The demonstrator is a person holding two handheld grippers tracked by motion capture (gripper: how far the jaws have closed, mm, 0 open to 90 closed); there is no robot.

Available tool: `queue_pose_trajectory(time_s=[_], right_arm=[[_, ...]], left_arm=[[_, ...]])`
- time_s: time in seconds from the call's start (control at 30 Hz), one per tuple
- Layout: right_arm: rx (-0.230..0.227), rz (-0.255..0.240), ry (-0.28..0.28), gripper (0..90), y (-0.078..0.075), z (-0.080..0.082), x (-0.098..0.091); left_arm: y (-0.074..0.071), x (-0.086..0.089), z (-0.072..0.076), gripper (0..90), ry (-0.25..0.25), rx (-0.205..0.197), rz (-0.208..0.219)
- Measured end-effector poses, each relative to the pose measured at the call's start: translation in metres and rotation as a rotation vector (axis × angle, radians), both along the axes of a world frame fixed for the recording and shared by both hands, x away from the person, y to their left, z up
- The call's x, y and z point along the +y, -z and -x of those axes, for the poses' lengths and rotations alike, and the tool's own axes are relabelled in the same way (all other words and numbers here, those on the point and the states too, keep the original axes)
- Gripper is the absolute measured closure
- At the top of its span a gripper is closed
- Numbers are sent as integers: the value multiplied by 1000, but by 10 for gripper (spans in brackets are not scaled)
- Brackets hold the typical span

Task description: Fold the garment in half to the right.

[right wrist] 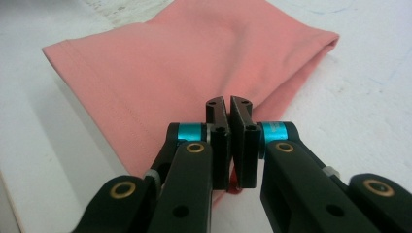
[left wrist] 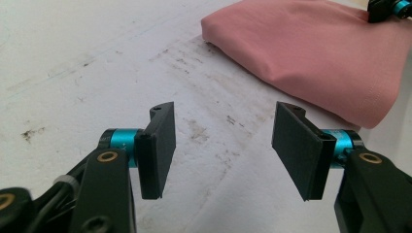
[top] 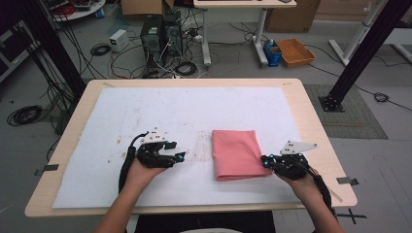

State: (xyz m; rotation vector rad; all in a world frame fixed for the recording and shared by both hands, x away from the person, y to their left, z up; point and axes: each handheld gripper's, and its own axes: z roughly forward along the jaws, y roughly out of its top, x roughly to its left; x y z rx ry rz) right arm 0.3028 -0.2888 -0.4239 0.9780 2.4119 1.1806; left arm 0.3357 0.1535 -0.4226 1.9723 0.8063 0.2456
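A folded pink cloth (top: 236, 153) lies flat on the white mat (top: 145, 111), right of centre. My right gripper (top: 266, 160) is at the cloth's near right edge. In the right gripper view its jaws stand together (right wrist: 228, 104), with a reddish bit of the cloth (right wrist: 184, 63) pinched low between them. My left gripper (top: 176, 150) rests on the mat to the left of the cloth, apart from it. In the left gripper view it stands open (left wrist: 224, 109) over bare stained mat, with the cloth (left wrist: 316, 48) ahead to the right. The right gripper (left wrist: 388, 7) touches the cloth's far side there.
The white mat covers most of a wooden table (top: 311, 126), whose near edge lies close behind both hands. Brownish stains (top: 201, 145) mark the mat between the left gripper and the cloth. Beyond the table are floor cables, computer cases (top: 160, 36) and an orange crate (top: 295, 52).
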Motion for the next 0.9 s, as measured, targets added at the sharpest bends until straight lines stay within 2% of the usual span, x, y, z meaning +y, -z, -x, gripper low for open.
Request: queue_pose_trajectory(time_s=[0.1,0.17,0.23,0.3,0.43,0.53,0.6,0.7,0.77,0.9], right_arm=[[19,1,36,776,14,-2,-3],[9,-15,52,705,19,-4,-3],[-8,-24,60,621,13,-5,0],[-45,-30,54,552,4,-4,7],[-86,-44,-8,432,-11,-1,37],[-91,-26,-70,424,-12,-2,69],[-94,-10,-85,424,-11,-4,84],[-107,45,-107,424,-5,-8,104],[-94,61,-122,424,0,-10,113],[-96,103,-139,427,10,-5,124]], left_arm=[[0,-1,1,416,4,2,1],[-1,0,1,416,7,-3,3],[-1,1,1,416,3,-4,6],[-2,2,0,416,-4,-3,9],[-4,6,-1,404,-30,-17,12],[-6,10,-1,390,-49,-28,19],[-7,14,-1,385,-63,-34,20],[-8,18,-1,382,-74,-37,30],[-8,20,-1,382,-79,-38,30],[-8,21,-2,382,-81,-33,32]])
